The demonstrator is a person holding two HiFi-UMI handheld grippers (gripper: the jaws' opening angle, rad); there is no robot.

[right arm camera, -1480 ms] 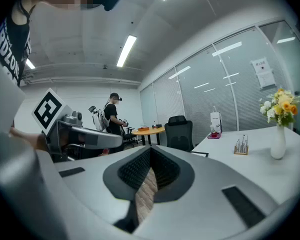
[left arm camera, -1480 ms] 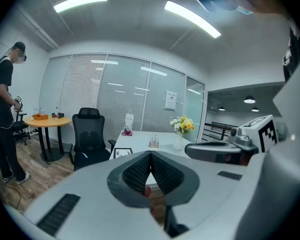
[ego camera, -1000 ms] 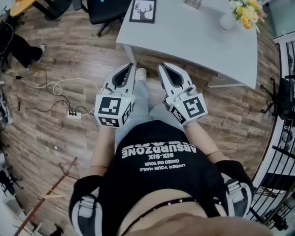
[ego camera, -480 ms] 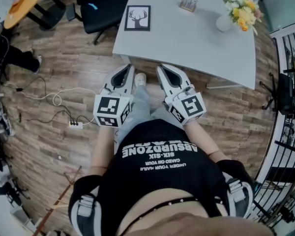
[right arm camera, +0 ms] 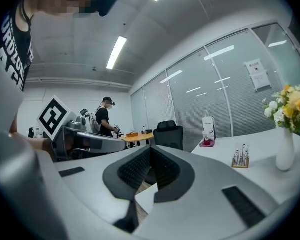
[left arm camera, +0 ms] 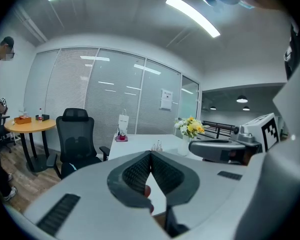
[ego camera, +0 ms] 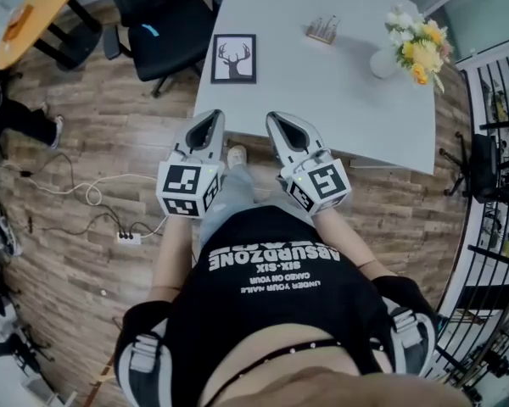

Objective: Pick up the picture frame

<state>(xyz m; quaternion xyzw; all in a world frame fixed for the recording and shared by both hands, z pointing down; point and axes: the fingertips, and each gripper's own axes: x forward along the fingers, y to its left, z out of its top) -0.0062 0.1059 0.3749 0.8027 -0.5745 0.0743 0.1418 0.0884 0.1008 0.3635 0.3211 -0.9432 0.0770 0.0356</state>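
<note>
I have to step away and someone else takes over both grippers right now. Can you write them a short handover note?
Left gripper: jaws together, nothing between them.
Right gripper: jaws together, nothing between them.
Both are held out in front of the body at the near edge of the white table.
Picture frame: lies flat on the table near its left edge, deer print up, beyond the left gripper's tip. A vase of flowers and a small rack stand further right.
Done: nothing yet; the frame is untouched.
Left: open a gripper, reach the frame, close on it and lift.
</note>
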